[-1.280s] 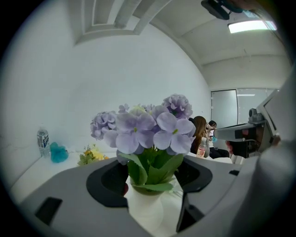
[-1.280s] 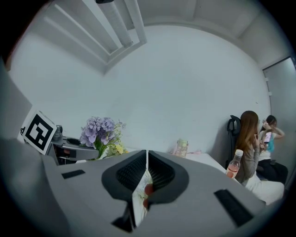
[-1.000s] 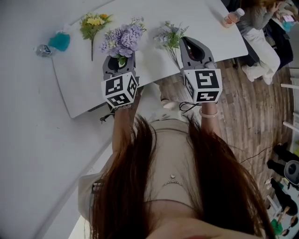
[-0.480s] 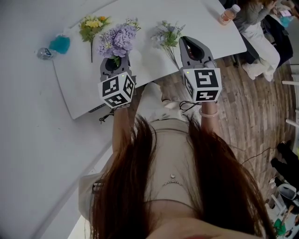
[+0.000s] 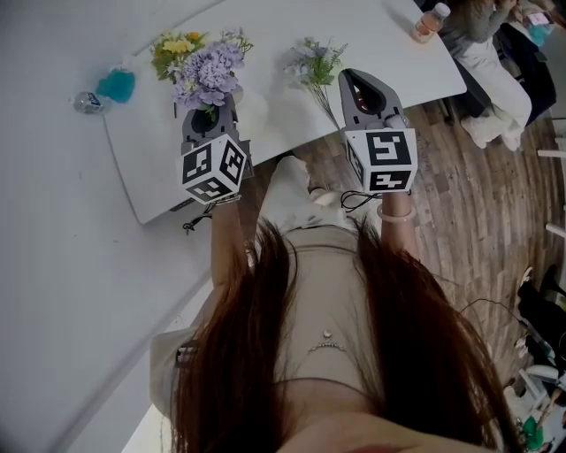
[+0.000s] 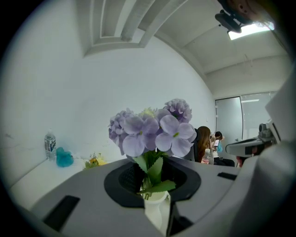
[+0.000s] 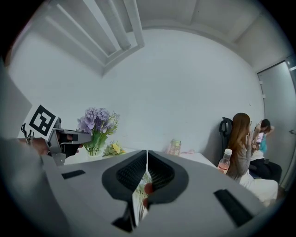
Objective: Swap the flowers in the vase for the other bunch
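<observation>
My left gripper (image 5: 212, 111) is shut on the green stems of the purple bunch (image 5: 209, 69); its jaws have just been closing on them. In the left gripper view the stems (image 6: 150, 178) stand between the jaws, right over the mouth of the white vase (image 6: 156, 212). The vase (image 5: 251, 110) shows just right of that gripper. The other bunch (image 5: 314, 64), pale lilac with green, lies on the white table (image 5: 389, 44). My right gripper (image 5: 352, 81) hovers just right of it, shut and empty (image 7: 147, 155).
A small yellow bunch (image 5: 173, 46) lies left of the purple one. A teal object (image 5: 115, 84) and a small bottle (image 5: 86, 102) sit at the table's left end, a pink drink bottle (image 5: 427, 21) at the far right corner. People sit beyond that corner.
The left gripper's jaws have closed on the purple stems and the bunch has shifted up and to the left in the head view, uncovering the vase. The right gripper has stayed put.
</observation>
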Action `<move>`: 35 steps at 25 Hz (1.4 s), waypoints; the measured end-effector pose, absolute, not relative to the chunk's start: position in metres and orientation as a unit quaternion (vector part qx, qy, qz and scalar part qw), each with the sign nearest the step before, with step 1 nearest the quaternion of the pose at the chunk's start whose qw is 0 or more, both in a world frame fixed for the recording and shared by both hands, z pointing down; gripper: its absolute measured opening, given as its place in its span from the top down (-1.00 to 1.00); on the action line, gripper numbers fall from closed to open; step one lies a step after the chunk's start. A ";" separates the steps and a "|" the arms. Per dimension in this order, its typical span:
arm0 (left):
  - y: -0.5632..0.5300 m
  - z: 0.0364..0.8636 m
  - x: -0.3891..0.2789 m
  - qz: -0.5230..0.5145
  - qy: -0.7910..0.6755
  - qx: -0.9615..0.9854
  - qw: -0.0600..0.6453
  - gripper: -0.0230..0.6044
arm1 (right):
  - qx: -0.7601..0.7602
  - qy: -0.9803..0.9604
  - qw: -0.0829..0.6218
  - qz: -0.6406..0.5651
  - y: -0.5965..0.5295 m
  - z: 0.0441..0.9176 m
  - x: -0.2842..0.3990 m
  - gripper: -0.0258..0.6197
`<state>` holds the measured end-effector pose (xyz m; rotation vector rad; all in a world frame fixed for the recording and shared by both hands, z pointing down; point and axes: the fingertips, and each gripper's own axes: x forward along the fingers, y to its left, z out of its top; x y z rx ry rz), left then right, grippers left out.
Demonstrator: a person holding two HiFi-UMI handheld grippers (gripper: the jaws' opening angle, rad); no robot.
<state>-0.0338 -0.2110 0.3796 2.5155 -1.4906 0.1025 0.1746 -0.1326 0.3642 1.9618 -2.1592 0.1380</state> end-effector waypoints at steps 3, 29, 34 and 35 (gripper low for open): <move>-0.209 0.369 -0.035 0.022 -0.508 0.855 0.107 0.66 | 0.667 -0.736 0.108 0.046 -0.127 0.363 0.175 0.83; -0.187 0.273 -0.050 -0.088 -0.501 0.856 0.096 0.66 | 0.644 -0.760 0.087 0.037 -0.120 0.345 0.162 0.83; -0.185 0.251 -0.058 -0.104 -0.481 0.866 0.094 0.66 | 0.651 -0.753 0.087 0.034 -0.119 0.335 0.150 0.83; -0.185 0.247 -0.059 -0.106 -0.477 0.867 0.093 0.66 | 0.654 -0.751 0.086 0.034 -0.120 0.333 0.149 0.83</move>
